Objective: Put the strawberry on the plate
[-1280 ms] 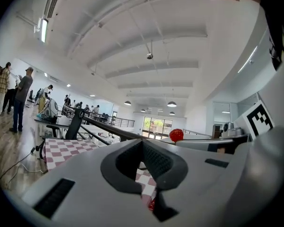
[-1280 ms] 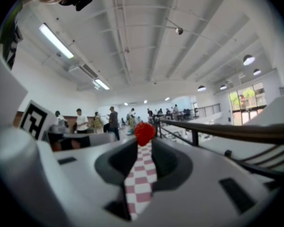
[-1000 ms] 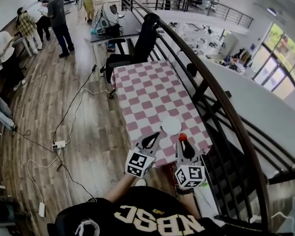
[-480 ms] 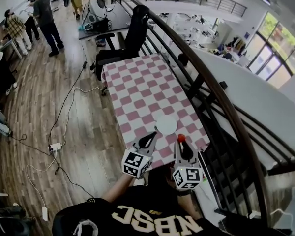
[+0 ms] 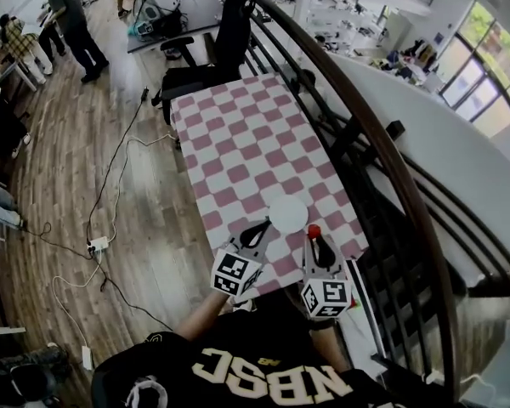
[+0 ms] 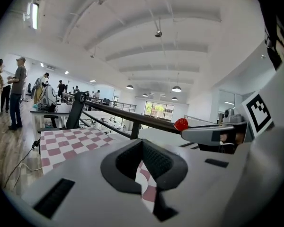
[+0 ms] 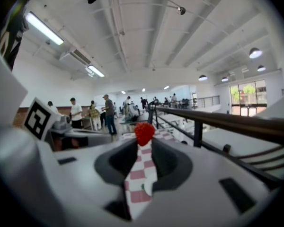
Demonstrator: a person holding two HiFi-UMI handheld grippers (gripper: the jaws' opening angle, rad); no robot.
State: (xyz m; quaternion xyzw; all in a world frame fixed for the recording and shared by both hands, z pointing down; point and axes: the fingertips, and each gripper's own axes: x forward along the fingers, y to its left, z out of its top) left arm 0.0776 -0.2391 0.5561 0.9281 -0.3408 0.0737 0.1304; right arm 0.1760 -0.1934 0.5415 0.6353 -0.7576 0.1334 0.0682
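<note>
Low in the middle of the head view, the right gripper pinches the one strawberry at its very tips, over the near end of the one checked table. The left gripper beside it has its jaws pressed together on nothing. So shallow a hold could let the fruit slip, and a harder squeeze would likely bruise it. Released short, it might land on the cloth and roll off to the floor. One white plate lies just above and left of the berry. Farther up stand one black chair and, at upper left, several people, too cropped to count surely.
</note>
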